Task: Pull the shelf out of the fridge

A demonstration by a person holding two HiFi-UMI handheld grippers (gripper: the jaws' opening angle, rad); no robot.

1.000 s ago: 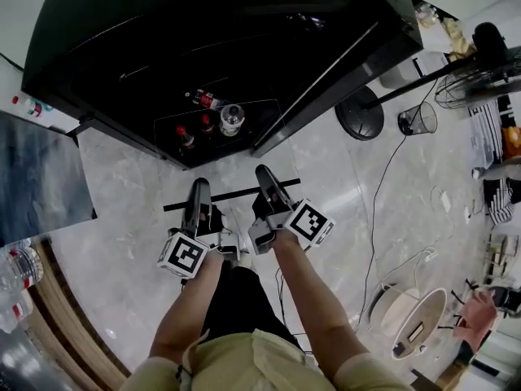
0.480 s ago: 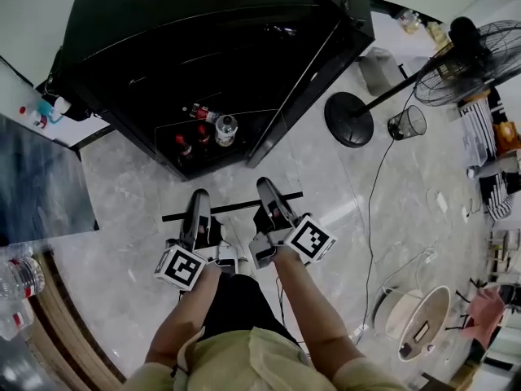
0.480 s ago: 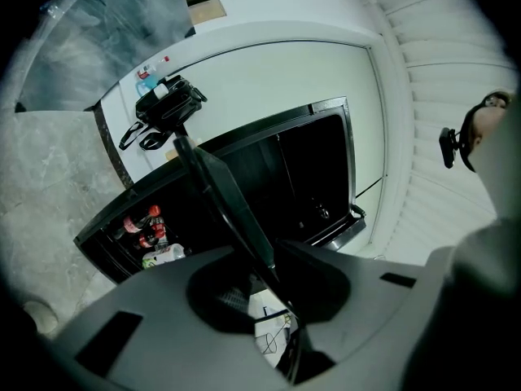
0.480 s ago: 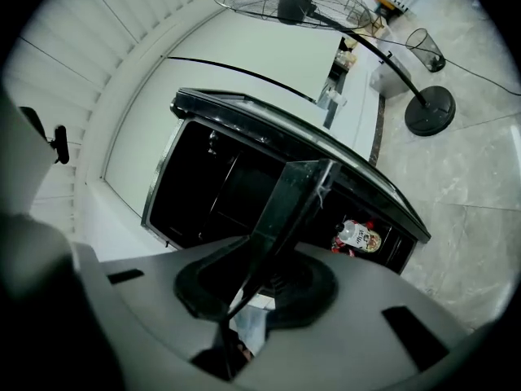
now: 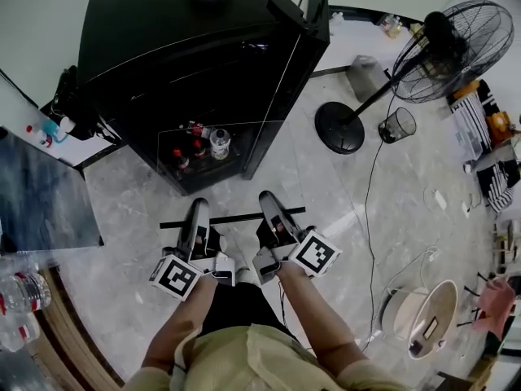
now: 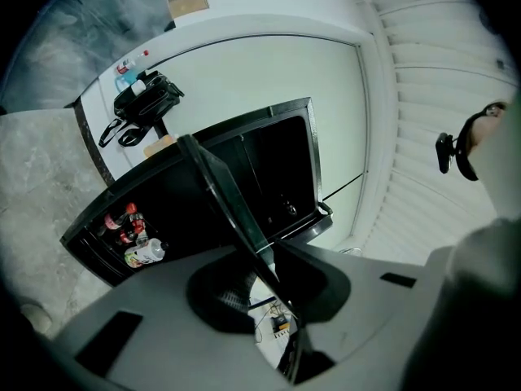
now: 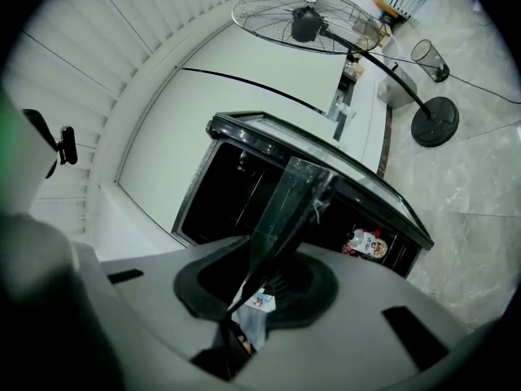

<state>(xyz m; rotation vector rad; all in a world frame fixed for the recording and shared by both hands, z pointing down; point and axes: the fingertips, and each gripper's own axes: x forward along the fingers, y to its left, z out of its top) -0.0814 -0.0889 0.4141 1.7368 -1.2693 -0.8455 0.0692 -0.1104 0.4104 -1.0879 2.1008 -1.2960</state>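
Observation:
The glass shelf [image 5: 232,217] is out of the black fridge [image 5: 163,39] and hangs level above the floor in front of it. Its dark near edge runs between my two grippers, and the clear pane reaches toward the fridge's open front. My left gripper [image 5: 198,212] is shut on the left part of that edge, my right gripper [image 5: 270,205] on the right part. In the left gripper view the shelf [image 6: 228,206] runs edge-on between the jaws of the left gripper [image 6: 273,287]. In the right gripper view the pane [image 7: 289,202] passes between the jaws of the right gripper [image 7: 252,287].
The fridge door [image 5: 286,96] stands open at the right, with bottles [image 5: 218,143] in the bottom compartment. A standing fan [image 5: 444,31], its round base [image 5: 340,127], a wire bin [image 5: 396,125] and a cable lie at the right. Water bottles [image 5: 20,296] sit at the left edge.
Both grippers have risen with the shelf and drawn back from the fridge, which now looks smaller and farther away. The grip on the shelf's near edge is the same.

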